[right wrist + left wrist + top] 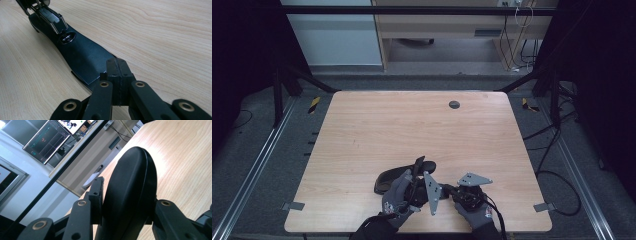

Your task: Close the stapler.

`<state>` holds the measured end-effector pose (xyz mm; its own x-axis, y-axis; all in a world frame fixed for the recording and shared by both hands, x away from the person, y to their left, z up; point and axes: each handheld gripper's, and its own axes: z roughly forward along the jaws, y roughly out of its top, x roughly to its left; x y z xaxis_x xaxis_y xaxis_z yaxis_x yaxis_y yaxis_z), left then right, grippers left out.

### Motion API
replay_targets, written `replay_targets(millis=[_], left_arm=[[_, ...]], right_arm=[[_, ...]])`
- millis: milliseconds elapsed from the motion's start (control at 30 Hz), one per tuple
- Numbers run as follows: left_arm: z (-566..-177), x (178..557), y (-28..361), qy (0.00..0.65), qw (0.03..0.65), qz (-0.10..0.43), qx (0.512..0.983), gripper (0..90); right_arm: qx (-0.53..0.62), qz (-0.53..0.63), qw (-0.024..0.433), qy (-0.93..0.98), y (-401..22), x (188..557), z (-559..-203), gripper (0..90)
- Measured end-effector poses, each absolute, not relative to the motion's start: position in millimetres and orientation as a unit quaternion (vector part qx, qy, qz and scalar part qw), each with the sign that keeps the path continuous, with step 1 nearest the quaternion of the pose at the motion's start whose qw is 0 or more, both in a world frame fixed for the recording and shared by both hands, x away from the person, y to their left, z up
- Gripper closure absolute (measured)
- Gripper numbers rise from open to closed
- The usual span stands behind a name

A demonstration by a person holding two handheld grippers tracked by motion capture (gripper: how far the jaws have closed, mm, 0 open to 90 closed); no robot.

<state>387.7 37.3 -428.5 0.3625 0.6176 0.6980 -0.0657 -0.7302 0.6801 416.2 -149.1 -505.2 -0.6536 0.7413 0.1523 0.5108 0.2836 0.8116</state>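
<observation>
Two hand-held grippers: left (125, 220) clamps black shoe (130, 192); right (117, 72) closed, empty.

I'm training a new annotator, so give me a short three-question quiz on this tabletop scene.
1. True or false: the left gripper is clamped on a rounded black object.
2. The right gripper has its jaws: A wide open, B shut together, C around a cup?
3. What is the table top made to look like?
Key: 1 true; 2 B; 3 light wood.
</observation>
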Motion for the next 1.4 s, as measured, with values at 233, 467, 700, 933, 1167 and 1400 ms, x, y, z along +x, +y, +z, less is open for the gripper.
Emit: replay_targets(millis=[233,467,700,933,1167,1400], left_arm=[[-437,390,29,0.173,0.307,0.534,0.769,62.0],[-446,393,21,0.162,0.291,0.533,0.778,61.5],[-453,395,15,0.152,0.279,0.534,0.783,61.2],[-461,395,11,0.138,0.266,0.534,0.791,60.7],[-469,395,7,0.121,0.250,0.530,0.801,59.7],[-475,395,5,0.112,0.241,0.524,0.809,58.2]], right_arm=[[0.397,0.449,0.127,0.790,-150,416,-505,90.0],[0.400,0.449,0.128,0.788,-151,417,-505,90.0],[0.402,0.448,0.128,0.788,-153,417,-505,90.0],[0.411,0.447,0.134,0.783,-160,418,-505,90.0],[0.431,0.449,0.149,0.769,-177,420,-504,90.0],[0.446,0.447,0.154,0.760,-185,421,-504,89.1]])
